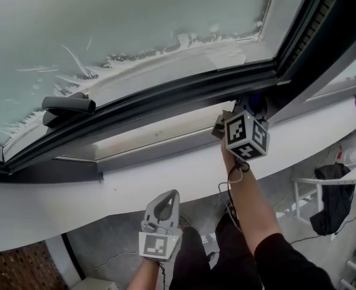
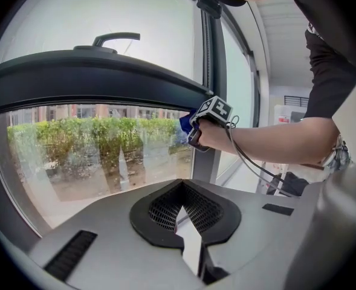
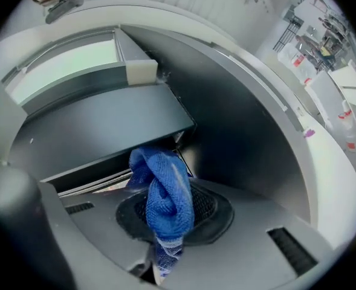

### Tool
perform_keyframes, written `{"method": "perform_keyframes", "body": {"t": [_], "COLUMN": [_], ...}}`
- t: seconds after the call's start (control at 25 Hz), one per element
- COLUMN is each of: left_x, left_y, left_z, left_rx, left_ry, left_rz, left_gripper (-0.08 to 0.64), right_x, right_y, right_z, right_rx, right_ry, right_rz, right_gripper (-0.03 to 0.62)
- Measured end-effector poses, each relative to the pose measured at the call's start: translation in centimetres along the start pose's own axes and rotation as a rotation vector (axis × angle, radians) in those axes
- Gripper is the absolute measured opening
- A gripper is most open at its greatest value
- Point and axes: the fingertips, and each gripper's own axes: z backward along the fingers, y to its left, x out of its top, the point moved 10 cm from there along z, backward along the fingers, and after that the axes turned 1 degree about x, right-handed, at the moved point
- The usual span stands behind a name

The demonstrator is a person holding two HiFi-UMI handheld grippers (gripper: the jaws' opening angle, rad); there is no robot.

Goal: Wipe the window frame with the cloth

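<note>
Head view first: the right gripper [image 1: 245,122] is up at the dark frame [image 1: 165,98], nose tucked under the open sash close to its right-hand corner. Only a sliver of blue shows past the marker cube. The left gripper [image 1: 161,213] hangs low, below the white sill [image 1: 75,198] and well clear of the work.

Over to the right gripper view, and here's the detail: the jaws are clamped on the cloth [image 3: 162,192], a twisted blue wad sticking out ahead of them, its top pressed against the lower edge of the frame [image 3: 105,125]. I'd call this the wiping step itself, cloth on metal near the corner. Next, I reckon, comes a steady drag along that edge with contact kept, and plenty of frame is left to cover towards the handle [image 1: 69,104].

Left gripper view fills in what the others can't. Its own jaws sit together with nothing between them, so that hand is idle. It looks sideways at the job, catching the right gripper [image 2: 209,115] with blue cloth [image 2: 185,122] at the frame, and green hedges through the glass. The head view sees only a frosted, smeared pane.
</note>
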Motion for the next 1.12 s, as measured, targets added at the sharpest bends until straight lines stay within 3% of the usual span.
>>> {"method": "perform_keyframes", "body": {"t": [0.48, 0.76, 1.12], "left_x": [-0.2, 0.3, -0.4], "left_y": [0.9, 1.9, 3.4], "left_z": [1.3, 2.2, 3.9], "left_rx": [0.019, 0.049, 0.074], "left_ry": [-0.014, -0.047, -0.056], "left_rz": [0.027, 0.049, 0.070], "left_gripper": [0.005, 0.005, 0.005], "right_x": [0.4, -0.4, -1.7], "right_y": [1.5, 3.8, 6.9], "right_z": [0.4, 1.6, 3.1], "right_rx": [0.053, 0.136, 0.180], "right_ry": [-0.076, -0.084, -0.077], "right_rz": [0.130, 0.262, 0.279], "right_gripper": [0.026, 0.026, 0.026]}}
